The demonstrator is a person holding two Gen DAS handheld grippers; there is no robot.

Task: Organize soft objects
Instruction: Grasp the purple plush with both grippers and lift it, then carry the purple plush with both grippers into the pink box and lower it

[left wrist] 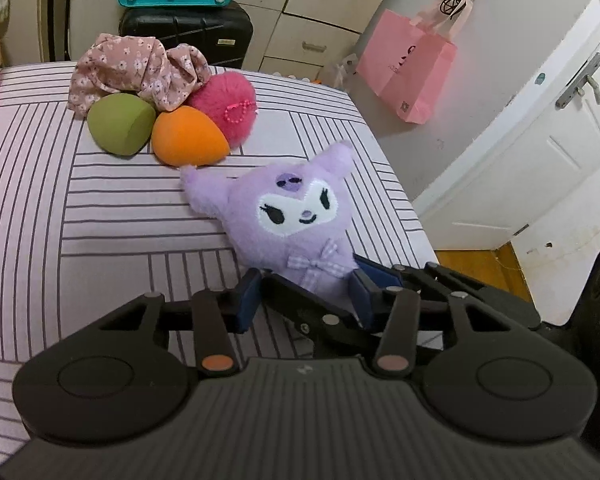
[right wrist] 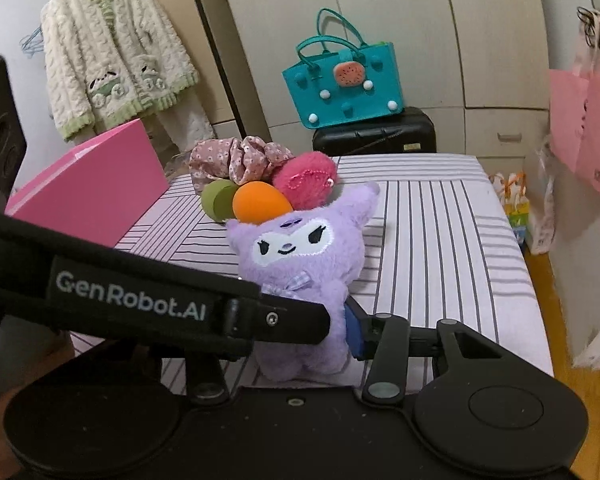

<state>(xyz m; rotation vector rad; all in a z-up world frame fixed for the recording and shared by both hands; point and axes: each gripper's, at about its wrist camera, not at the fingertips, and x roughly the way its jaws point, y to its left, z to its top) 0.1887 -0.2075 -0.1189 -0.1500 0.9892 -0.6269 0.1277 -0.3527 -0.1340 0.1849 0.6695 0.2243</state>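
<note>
A purple plush doll (left wrist: 296,208) stands upright near the right edge of the striped bed (left wrist: 60,220). My left gripper (left wrist: 306,300) has its blue pads on either side of the doll's lower body and is shut on it. From the right, my right gripper's fingers (left wrist: 380,276) cross in front and clamp the same body. In the right wrist view the right gripper (right wrist: 304,336) presses a blue pad against the plush doll (right wrist: 296,248). Its other finger is hidden behind the left gripper's black body (right wrist: 140,300). Behind the doll lie an orange sponge (left wrist: 188,136), a green sponge (left wrist: 120,124), a pink fluffy heart (left wrist: 228,108) and a floral scrunchie (left wrist: 140,68).
A pink box (right wrist: 96,196) sits on the bed's left side. A teal bag (right wrist: 344,80) rests on a black suitcase (right wrist: 376,132) past the bed's far end. Pink paper bags (left wrist: 412,68) hang on the wall beside a white door (left wrist: 540,140). A cardigan (right wrist: 116,60) hangs at the back left.
</note>
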